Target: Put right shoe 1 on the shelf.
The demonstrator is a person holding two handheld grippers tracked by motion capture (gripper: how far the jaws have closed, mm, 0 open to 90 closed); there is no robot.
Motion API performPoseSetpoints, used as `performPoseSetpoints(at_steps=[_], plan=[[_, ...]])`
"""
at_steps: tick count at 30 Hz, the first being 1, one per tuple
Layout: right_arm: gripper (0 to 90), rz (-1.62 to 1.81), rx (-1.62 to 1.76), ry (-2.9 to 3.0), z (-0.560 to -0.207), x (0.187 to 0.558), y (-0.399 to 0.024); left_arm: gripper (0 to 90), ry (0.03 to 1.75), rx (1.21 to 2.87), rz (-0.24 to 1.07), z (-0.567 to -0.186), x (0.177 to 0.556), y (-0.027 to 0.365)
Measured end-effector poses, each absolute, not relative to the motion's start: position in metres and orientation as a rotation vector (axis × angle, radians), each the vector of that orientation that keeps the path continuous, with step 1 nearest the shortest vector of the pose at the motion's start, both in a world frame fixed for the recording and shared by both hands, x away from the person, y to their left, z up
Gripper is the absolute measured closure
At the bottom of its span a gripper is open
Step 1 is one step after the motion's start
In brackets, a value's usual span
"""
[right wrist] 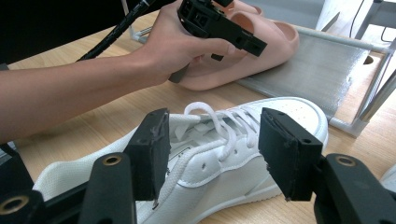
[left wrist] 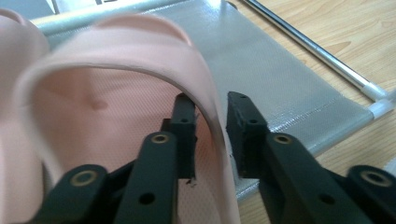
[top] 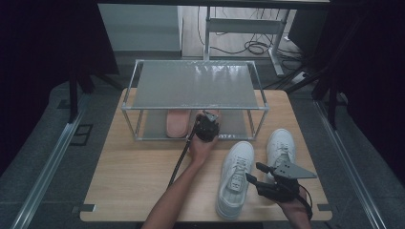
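Note:
A pink slipper lies on the lower shelf of a metal rack, beside a second pink slipper. My left gripper reaches under the rack's front with the slipper's strap edge between its jaws. The right pad stands clear of the strap, so the gripper is open. My right gripper hangs open and wide near the table's front right, just short of a white sneaker and not touching it.
A second white sneaker lies to the right of the first, toe toward the rack. The rack's top shelf overhangs the slippers. Bare wooden table spreads at the front left. The left gripper's cable trails across the table.

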State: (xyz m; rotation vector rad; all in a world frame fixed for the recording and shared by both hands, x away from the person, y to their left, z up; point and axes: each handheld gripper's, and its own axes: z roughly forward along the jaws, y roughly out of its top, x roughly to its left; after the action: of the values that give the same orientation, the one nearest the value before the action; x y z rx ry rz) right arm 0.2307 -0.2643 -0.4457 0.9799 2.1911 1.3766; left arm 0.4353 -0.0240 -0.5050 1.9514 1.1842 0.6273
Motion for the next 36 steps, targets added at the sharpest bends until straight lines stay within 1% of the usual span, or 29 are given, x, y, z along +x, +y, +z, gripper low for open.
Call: performPoseSetpoints(at_steps=[2, 3, 5, 11, 14, 19, 21, 24, 26, 31, 33, 36], plan=[[44.5, 1.376, 0.98, 2.193, -0.446, 0.231, -0.264, 68.8, 1.178, 1.953, 0.63, -0.505, 0.433, -0.022], [44.5, 1.373, 0.976, 2.196, -0.446, 0.231, -0.263, 66.8, 1.189, 1.936, 0.592, -0.505, 0.431, -0.022], [44.5, 1.372, 0.972, 2.199, -0.446, 0.231, -0.262, 63.1, 1.18, 1.939, 0.589, -0.505, 0.427, -0.018], [44.5, 1.368, 0.974, 2.204, -0.448, 0.231, -0.26, 62.1, 1.149, 1.915, 0.572, -0.498, 0.408, -0.008], [44.5, 1.366, 0.972, 2.207, -0.448, 0.23, -0.259, 66.0, 1.102, 1.925, 0.559, -0.494, 0.398, -0.006], [44.5, 1.361, 0.975, 2.214, -0.449, 0.231, -0.258, 77.3, 1.058, 1.964, 0.53, -0.494, 0.389, -0.011], [44.5, 1.362, 0.972, 2.215, -0.45, 0.231, -0.257, 80.0, 1.051, 1.979, 0.528, -0.497, 0.39, -0.014], [44.5, 1.361, 0.972, 2.219, -0.45, 0.231, -0.256, 82.1, 1.068, 2.008, 0.516, -0.503, 0.397, -0.023], [44.5, 1.362, 0.973, 2.218, -0.45, 0.231, -0.257, 82.9, 1.079, 2.023, 0.536, -0.508, 0.403, -0.029], [44.5, 1.365, 0.977, 2.211, -0.45, 0.231, -0.259, 84.9, 1.11, 2.061, 0.551, -0.515, 0.416, -0.033], [44.5, 1.364, 0.98, 2.209, -0.45, 0.231, -0.261, 87.3, 1.12, 2.054, 0.542, -0.516, 0.418, -0.033], [44.5, 1.365, 0.982, 2.206, -0.45, 0.231, -0.262, 87.8, 1.118, 2.067, 0.557, -0.515, 0.42, -0.035]])
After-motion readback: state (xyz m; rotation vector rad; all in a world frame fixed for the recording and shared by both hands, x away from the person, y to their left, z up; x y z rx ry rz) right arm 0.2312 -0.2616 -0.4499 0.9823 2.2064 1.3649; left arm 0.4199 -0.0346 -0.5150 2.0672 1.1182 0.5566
